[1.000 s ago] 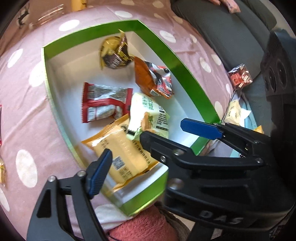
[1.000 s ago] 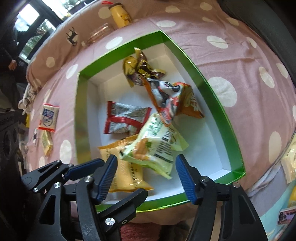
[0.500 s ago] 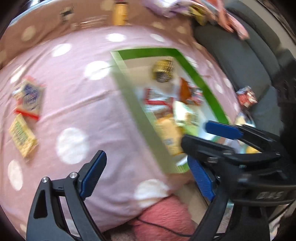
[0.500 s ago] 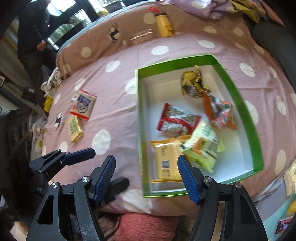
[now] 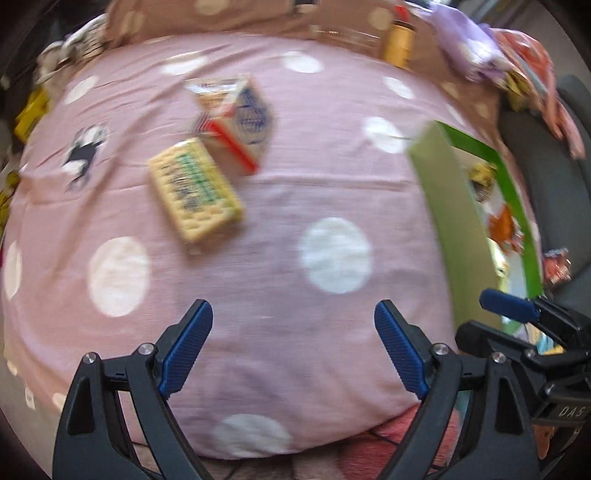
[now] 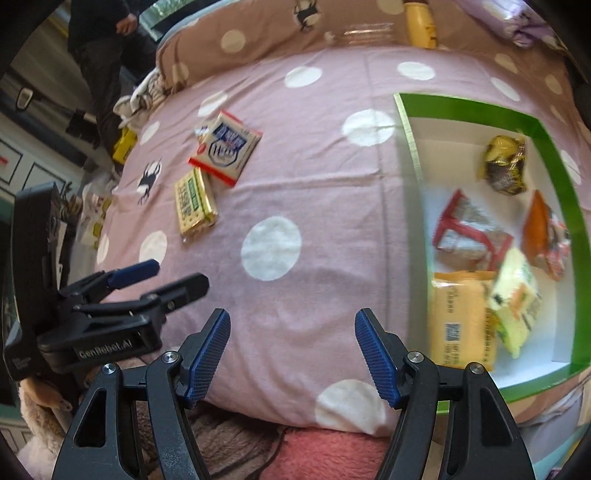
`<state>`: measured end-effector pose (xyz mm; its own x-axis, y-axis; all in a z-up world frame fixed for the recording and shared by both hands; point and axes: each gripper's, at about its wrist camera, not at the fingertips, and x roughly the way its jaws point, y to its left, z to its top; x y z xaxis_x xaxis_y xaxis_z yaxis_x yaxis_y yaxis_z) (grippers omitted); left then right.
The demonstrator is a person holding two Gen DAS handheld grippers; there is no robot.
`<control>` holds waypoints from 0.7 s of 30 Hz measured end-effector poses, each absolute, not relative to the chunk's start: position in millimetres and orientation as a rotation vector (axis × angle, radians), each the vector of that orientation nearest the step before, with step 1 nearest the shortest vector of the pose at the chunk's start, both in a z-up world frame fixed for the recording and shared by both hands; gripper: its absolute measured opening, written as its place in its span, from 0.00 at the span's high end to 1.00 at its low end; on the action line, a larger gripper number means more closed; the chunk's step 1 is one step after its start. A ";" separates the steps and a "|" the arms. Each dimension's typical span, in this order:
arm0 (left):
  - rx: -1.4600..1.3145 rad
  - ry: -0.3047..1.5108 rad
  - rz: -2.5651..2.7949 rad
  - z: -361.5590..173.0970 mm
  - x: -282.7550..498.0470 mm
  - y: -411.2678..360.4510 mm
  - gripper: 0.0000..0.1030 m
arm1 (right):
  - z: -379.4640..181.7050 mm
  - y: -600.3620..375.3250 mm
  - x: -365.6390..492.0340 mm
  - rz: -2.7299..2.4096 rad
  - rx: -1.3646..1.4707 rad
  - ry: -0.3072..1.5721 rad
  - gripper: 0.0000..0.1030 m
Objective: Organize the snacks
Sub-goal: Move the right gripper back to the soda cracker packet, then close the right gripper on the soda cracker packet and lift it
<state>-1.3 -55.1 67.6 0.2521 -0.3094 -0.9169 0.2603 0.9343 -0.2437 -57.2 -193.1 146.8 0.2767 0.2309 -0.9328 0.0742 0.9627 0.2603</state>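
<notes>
My left gripper [image 5: 293, 347] hangs with its blue pads spread wide, nothing between them, over the pink polka-dot blanket [image 5: 258, 229]. My right gripper [image 6: 292, 350] is likewise released, jaws apart over the same blanket, and it shows in the left view at the right edge, just beside the box. From the right view my left gripper sits low on the left, well apart from the packets.

Ahead of my left fingers, up the blanket, lies a yellow cracker pack [image 5: 194, 192], tilted, with a white-and-blue snack packet [image 5: 236, 122] touching its upper corner. Nothing lies between my pads and these two but bare cloth. In the right view the same pair sits to the upper left.

The green-rimmed box [image 6: 413, 155] with a white floor lies to the right. Inside it: a gold-and-brown packet [image 6: 504, 166] at the far end, a red-and-grey packet [image 6: 469, 236] in the middle, an orange packet [image 6: 545, 236] against the right wall, a pale green packet [image 6: 517, 295] overlapping a yellow-orange packet [image 6: 460, 317] nearest me.

A yellow bottle [image 6: 419, 22] stands at the blanket's far edge. A person in dark clothes [image 6: 99, 44] stands beyond, upper left. A pink fuzzy cloth [image 6: 325, 458] sits below my right fingers.
</notes>
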 end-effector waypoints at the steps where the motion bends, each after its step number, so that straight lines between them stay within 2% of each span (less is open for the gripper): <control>1: -0.057 1.261 -0.370 66.3 1.4 -46.0 0.13 | 142.7 -188.3 -54.0 0.117 0.270 1.304 0.32; 10: -0.172 1.265 -0.233 59.4 24.1 29.0 0.13 | 109.6 -151.2 -16.6 0.164 0.263 1.409 0.32; 17: -0.206 1.280 -0.238 46.9 42.8 38.6 0.13 | 98.6 -127.2 22.3 0.184 0.299 1.447 0.32; 19: -0.204 1.285 -0.235 42.4 49.9 36.7 0.15 | 97.0 -119.2 37.5 0.186 0.291 1.448 0.32; 21: -0.188 1.289 -0.201 37.8 58.6 36.5 0.22 | 94.8 -112.2 53.8 0.188 0.275 1.459 0.32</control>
<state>58.6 36.5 37.8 0.2653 -0.2525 -0.9305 0.0432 0.9672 -0.2501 53.8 -112.2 94.8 0.1059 0.2909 -0.9509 0.0408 0.9542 0.2964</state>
